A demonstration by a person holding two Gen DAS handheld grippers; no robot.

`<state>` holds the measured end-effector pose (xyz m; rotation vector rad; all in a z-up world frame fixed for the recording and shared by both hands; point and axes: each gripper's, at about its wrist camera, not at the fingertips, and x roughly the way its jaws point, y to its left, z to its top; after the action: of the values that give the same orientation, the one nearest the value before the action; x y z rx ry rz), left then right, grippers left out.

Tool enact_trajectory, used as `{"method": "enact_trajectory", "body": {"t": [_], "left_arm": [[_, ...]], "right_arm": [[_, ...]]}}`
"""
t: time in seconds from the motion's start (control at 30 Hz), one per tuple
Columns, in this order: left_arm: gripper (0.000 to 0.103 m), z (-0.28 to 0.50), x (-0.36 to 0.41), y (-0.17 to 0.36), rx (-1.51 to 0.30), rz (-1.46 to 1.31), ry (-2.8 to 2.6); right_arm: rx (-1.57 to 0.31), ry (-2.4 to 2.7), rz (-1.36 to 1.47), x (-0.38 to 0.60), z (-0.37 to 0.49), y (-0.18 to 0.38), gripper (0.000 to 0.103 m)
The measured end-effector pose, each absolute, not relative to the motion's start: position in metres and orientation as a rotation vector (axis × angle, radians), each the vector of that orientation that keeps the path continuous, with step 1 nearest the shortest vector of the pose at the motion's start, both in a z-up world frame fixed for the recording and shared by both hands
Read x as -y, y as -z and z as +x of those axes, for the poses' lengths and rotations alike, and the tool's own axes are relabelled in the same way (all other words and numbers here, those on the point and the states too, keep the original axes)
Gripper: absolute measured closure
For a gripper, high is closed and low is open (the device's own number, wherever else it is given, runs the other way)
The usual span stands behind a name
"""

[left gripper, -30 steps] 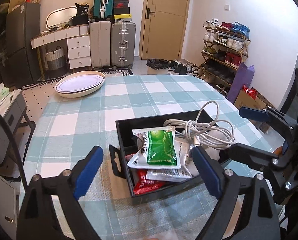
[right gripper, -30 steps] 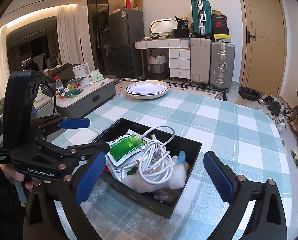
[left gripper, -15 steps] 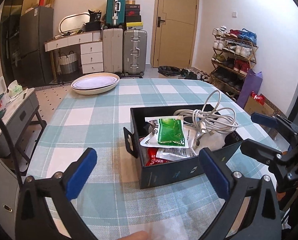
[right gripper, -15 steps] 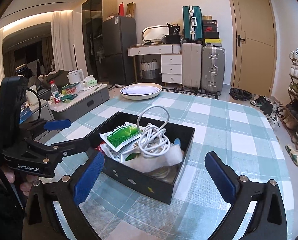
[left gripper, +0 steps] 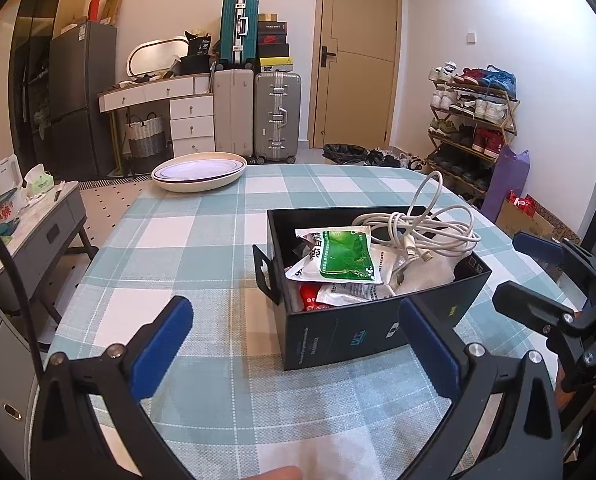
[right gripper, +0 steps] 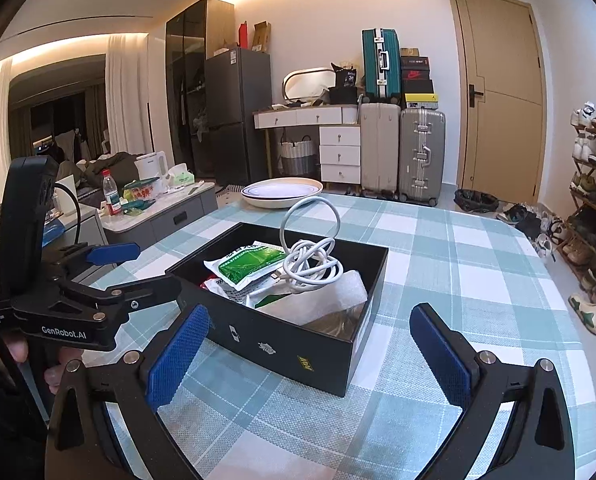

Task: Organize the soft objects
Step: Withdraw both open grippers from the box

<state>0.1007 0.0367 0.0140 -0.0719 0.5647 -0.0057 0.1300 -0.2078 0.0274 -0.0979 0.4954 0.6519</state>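
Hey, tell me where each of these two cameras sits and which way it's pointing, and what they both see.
Left wrist: on the left gripper, looking past its open blue fingers at the black box; the right gripper shows at the right edge.
Right wrist: on the right gripper, jaws open, facing the box from its other side; the left gripper and a hand show at left.
Shared: box, white cable, green packet, oval plates, suitcases, door.

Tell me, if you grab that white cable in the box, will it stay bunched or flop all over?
The white cable will probably flop: it lies in loose loops, with one loop sticking up above the black box. It looks light, so lifting should be easy. It rests on the green packet, so a loop might drag that along.
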Motion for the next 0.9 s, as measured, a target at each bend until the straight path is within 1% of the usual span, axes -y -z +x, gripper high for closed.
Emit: {"method": "enact_trajectory", "body": {"t": [0.53,0.9], "left_arm": [[0.000,0.095,-0.038,-0.008,-0.505,-0.069,-0.017],[0.000,0.095,-0.035,-0.009,-0.498,-0.057,-0.016]], "right_arm": [[-0.454,-0.648,-0.097,0.207,0.122,-0.023,0.001],[-0.413,-0.658,-0.115,0.207,0.112,-0.027,0.001]]}}
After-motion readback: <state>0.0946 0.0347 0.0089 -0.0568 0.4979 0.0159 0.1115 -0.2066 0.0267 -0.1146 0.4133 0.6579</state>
